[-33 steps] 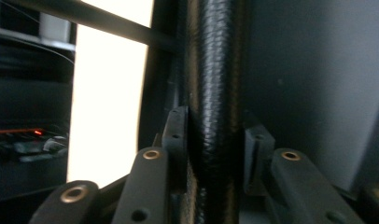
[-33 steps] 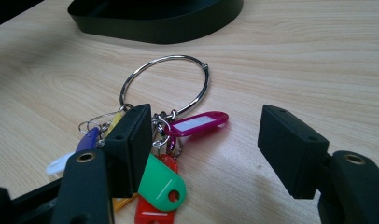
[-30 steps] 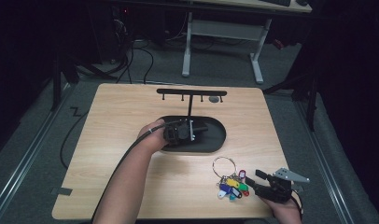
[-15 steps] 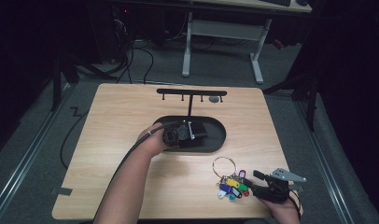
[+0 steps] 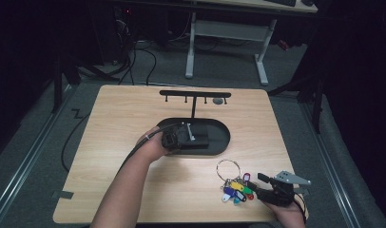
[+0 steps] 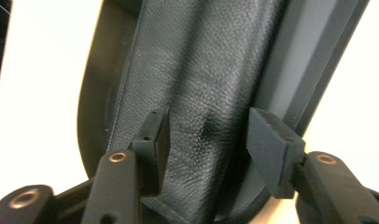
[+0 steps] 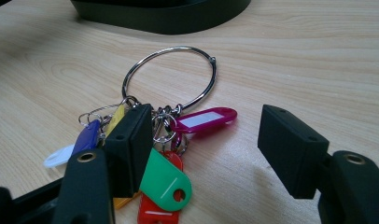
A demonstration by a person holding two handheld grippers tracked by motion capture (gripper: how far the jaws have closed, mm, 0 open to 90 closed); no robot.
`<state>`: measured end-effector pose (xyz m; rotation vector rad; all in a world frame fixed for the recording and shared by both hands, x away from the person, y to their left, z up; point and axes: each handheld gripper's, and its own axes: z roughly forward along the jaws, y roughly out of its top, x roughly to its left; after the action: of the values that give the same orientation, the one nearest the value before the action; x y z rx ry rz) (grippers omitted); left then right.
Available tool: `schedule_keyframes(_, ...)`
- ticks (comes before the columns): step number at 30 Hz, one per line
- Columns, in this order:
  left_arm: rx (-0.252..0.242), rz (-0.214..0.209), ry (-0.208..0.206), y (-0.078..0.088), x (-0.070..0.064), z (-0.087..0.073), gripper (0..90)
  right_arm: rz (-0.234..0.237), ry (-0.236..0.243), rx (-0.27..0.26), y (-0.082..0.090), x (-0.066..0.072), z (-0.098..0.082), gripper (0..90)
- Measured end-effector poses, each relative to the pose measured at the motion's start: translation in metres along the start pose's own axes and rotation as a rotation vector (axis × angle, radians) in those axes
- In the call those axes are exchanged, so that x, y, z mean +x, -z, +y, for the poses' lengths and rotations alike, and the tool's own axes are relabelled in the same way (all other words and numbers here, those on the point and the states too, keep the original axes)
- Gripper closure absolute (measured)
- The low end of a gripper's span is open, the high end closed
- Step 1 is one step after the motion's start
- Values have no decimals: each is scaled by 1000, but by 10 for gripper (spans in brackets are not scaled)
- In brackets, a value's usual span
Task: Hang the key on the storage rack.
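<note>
High view: left hand-held gripper (image 5: 193, 135) over black wallet (image 5: 200, 138) in oval tray (image 5: 224, 137); right hand-held gripper (image 5: 258, 186) beside key ring (image 5: 235, 183) on tabletop (image 5: 134, 118). Left gripper view: jaws just opening, released, wallet between. Right gripper view: jaws spread, grasping nothing.

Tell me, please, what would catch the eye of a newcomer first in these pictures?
The bunch of coloured key tags on a big metal ring, near the table's front right, just before the open right hand-held gripper. Then the black oval tray at the table's middle, where the left hand-held gripper, jaws just opening, straddles a black leather item.
</note>
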<state>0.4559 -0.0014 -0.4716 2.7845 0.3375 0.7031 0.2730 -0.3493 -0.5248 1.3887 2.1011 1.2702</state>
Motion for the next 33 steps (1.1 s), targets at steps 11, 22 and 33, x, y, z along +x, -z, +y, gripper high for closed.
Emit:
schedule_keyframes(11, -197, -53, 207, 45, -19, -30, 509, -9, -7, -7, 1, 1, 2, 360)
schedule_keyframes(22, -289, -71, 390, 58, -58, -103, 483, -21, -5, -1, 2, 1, 0, 364)
schedule_keyframes(33, -326, -82, 572, 60, -96, -190, 463, -26, 6, 21, -2, 1, -1, 367)
